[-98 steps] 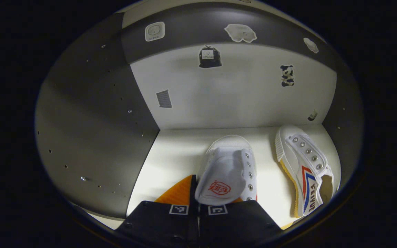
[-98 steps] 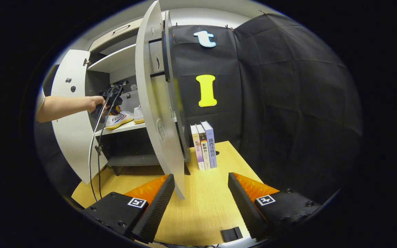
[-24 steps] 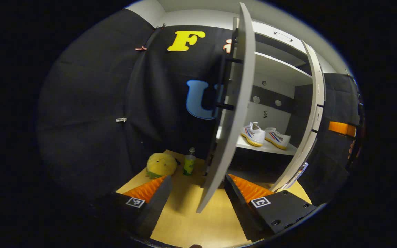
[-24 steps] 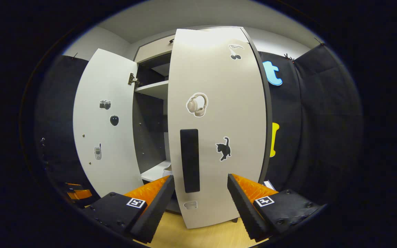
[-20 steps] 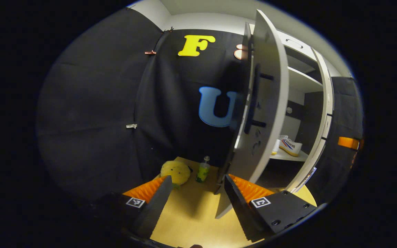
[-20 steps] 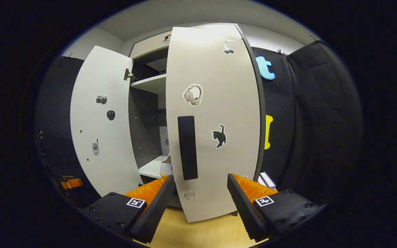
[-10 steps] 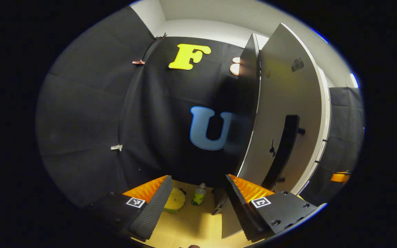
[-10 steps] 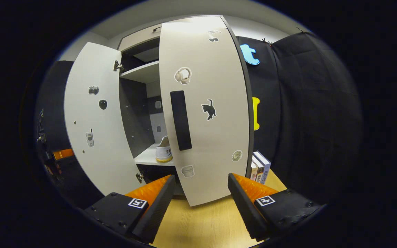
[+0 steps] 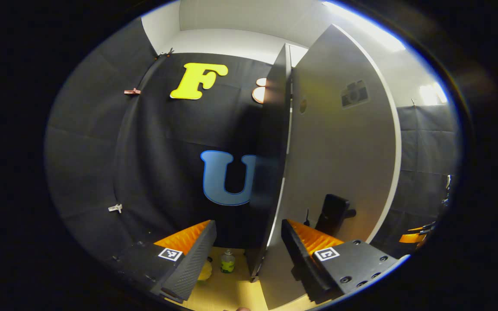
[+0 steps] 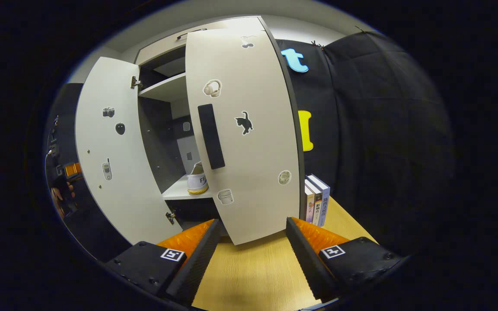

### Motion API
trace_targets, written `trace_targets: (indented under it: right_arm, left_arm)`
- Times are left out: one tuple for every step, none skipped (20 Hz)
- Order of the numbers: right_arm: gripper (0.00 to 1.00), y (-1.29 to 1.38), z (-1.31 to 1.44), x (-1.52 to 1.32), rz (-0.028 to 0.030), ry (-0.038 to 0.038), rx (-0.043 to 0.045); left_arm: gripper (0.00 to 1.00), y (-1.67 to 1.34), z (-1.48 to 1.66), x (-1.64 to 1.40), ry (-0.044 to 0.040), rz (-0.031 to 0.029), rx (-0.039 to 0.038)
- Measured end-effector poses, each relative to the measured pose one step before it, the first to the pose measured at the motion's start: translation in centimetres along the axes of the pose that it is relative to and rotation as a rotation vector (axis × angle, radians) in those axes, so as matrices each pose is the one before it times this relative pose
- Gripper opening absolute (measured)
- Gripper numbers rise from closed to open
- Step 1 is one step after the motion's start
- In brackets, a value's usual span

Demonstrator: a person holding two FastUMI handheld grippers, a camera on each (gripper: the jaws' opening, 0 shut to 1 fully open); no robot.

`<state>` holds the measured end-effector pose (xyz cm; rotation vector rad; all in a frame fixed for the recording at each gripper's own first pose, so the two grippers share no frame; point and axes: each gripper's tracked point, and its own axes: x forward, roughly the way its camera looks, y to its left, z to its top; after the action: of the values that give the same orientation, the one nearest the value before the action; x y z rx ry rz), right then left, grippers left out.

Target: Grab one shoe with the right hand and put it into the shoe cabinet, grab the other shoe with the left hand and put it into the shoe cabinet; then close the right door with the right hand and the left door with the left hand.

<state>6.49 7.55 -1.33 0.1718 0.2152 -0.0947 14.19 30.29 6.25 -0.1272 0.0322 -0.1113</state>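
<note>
In the right gripper view, my right gripper is open just before the lower edge of the pale right door, which stands half open with a black handle. Through the gap I see one white shoe on the cabinet shelf, and the left door swung wide. In the left gripper view, my left gripper is open at the outer face of the left door, its right finger close to the door below the black handle. My left gripper also shows behind that door.
Several books stand on the wooden table right of the cabinet. A small green bottle and a yellow plush toy sit on the table left of the cabinet's dark side wall.
My left gripper came out of the cabinet, leaving its shoe on the shelf, and swung round to the left door's outer face. The right door has swung away from my right gripper toward the cabinet.
</note>
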Motion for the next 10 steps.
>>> trace_targets:
  right_arm:
    - [0.98, -0.373, -0.119, -0.037, -0.00504, 0.00315, 0.00514]
    - [0.98, -0.43, -0.039, 0.007, -0.00573, 0.00047, 0.00216]
    - [0.98, -0.428, -0.16, -0.062, -0.00316, 0.00267, 0.00246]
    - [0.98, -0.371, 0.038, 0.017, -0.00244, 0.00068, 0.00278]
    - [0.98, -0.353, 0.093, -0.024, -0.00348, -0.00305, 0.00284]
    - [0.98, -0.389, 0.085, 0.031, -0.00375, -0.0025, 0.00338]
    - [0.98, -0.421, -0.005, 0.019, -0.00286, -0.00209, 0.00466]
    - [0.98, -0.421, -0.088, 0.084, -0.00347, 0.00161, 0.00666]
    - [0.98, -0.392, -0.097, 0.176, 0.00035, 0.00607, 0.00853]
    - [0.98, -0.32, -0.062, 0.121, 0.00138, 0.00648, 0.00802]
  left_arm:
    - [0.92, 0.03, 0.255, -0.281, -0.00344, 0.01339, 0.01527]
    - [0.93, 0.017, 0.077, -0.092, 0.00477, 0.01167, 0.00325]
    - [0.94, -0.163, -0.255, -0.104, 0.00979, 0.0062, -0.00541]
    - [0.94, -0.427, -0.136, 0.119, 0.00734, -0.00076, -0.00751]
    - [0.94, -0.611, -0.172, -0.009, 0.00463, -0.00443, -0.00547]
    - [0.93, -0.801, -0.043, 0.084, 0.00653, -0.00949, -0.0033]
    - [0.93, -0.917, -0.089, 0.132, 0.00725, -0.01302, 0.00168]
    - [0.92, -1.108, -0.109, 0.131, 0.01105, -0.0131, 0.00848]
    - [0.92, -1.135, 0.049, 0.497, 0.00789, -0.01033, 0.01788]
    - [0.92, -1.173, 0.225, 0.295, 0.00074, -0.0045, 0.02448]
